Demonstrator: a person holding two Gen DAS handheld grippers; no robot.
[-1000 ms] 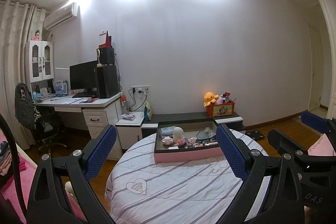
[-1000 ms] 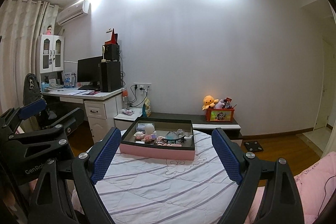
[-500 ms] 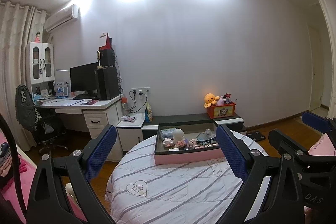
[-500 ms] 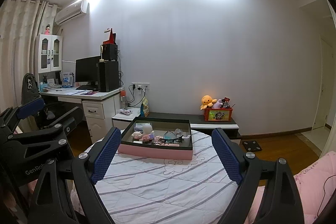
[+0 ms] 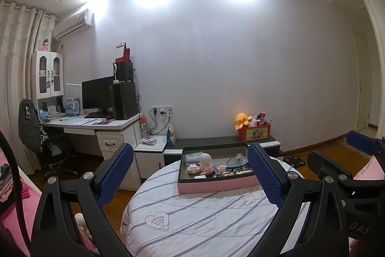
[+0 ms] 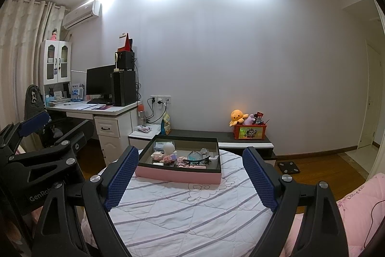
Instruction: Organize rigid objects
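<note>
Left gripper (image 5: 190,175): fingers apart, nothing between them, at lower centre of the left view. Pink tray (image 6: 178,175): on the round quilted counter (image 6: 192,213), centre of the right view, well ahead of both grippers. Its small items (image 6: 182,157) are jumbled, likely light and stiff; the clear pieces may be fragile. Best held at a firm, narrow body. Right gripper (image 6: 190,181): fingers apart, empty.

A round table (image 6: 192,216) under a white quilted cover with grey stripes carries a pink-sided tray (image 6: 178,175) near its far edge.
</note>
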